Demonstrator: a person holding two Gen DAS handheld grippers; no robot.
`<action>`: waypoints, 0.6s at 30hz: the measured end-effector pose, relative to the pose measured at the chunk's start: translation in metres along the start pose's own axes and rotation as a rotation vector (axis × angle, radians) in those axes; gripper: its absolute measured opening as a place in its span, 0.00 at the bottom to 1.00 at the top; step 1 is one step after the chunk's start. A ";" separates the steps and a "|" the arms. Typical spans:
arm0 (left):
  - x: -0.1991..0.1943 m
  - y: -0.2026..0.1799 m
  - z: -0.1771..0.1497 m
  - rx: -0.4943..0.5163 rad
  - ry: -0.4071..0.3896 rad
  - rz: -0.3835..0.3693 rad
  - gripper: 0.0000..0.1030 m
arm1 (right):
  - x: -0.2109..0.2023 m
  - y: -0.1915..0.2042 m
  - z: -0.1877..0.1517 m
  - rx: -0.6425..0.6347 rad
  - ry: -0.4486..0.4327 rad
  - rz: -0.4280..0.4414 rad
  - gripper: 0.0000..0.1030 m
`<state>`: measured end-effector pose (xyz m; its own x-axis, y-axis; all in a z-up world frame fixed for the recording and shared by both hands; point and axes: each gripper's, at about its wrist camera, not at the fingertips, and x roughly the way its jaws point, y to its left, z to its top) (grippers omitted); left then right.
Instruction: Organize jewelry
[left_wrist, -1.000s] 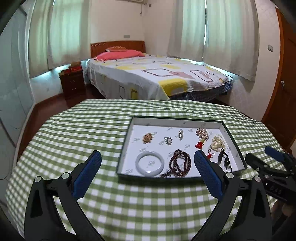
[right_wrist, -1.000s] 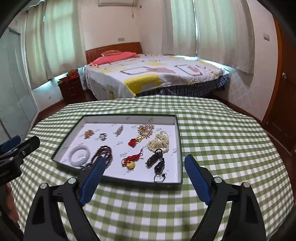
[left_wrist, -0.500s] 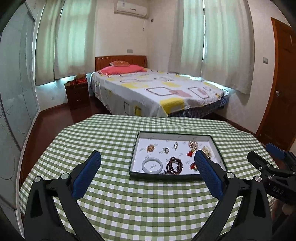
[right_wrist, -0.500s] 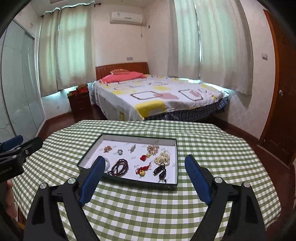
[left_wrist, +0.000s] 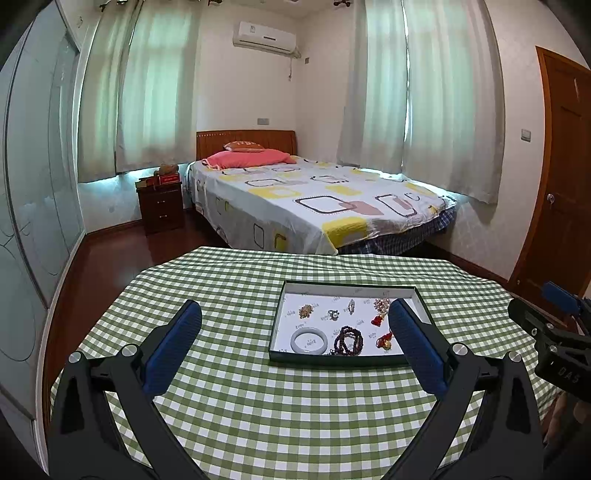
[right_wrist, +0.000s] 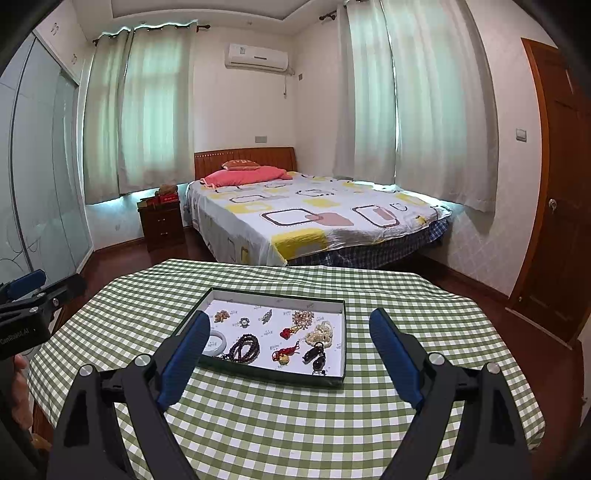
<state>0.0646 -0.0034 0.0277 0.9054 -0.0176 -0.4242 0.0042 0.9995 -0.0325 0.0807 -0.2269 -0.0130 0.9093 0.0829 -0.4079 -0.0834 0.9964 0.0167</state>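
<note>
A dark-rimmed tray with a white lining (left_wrist: 273, 347) (right_wrist: 343, 332) sits on the green checked table. In it lie a pale jade bangle (left_wrist: 308, 341) (right_wrist: 218, 342), a dark bead necklace (left_wrist: 348, 340) (right_wrist: 244, 347), a pearl strand (right_wrist: 320, 331), red-tasselled charms (right_wrist: 285, 354), a black pendant (right_wrist: 314, 356) and small brooches (left_wrist: 305, 311). My left gripper (left_wrist: 293, 343) is open and empty, held well above and short of the tray. My right gripper (right_wrist: 288, 354) is open and empty, also back from the tray.
The round table with the green checked cloth (left_wrist: 229, 288) (right_wrist: 406, 295) fills the foreground. Behind it stand a bed (left_wrist: 314, 199), a dark nightstand (left_wrist: 161, 206), a glass wardrobe at left and a wooden door (left_wrist: 561, 177) at right.
Both grippers have pulled back and up from the tray, so it looks smaller and farther. Both stay open and empty. The jewelry has not moved.
</note>
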 end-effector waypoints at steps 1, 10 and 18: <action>-0.001 0.000 0.000 0.000 -0.003 0.000 0.96 | 0.000 0.000 0.000 0.000 -0.002 -0.001 0.83; -0.006 0.000 -0.001 0.006 -0.015 -0.002 0.96 | -0.002 0.000 -0.001 0.000 -0.001 -0.004 0.83; -0.008 0.001 -0.001 0.004 -0.019 -0.001 0.96 | -0.004 -0.001 -0.001 0.000 -0.006 -0.005 0.83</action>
<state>0.0565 -0.0025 0.0299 0.9134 -0.0176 -0.4066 0.0063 0.9996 -0.0292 0.0761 -0.2279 -0.0124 0.9119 0.0783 -0.4028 -0.0789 0.9968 0.0151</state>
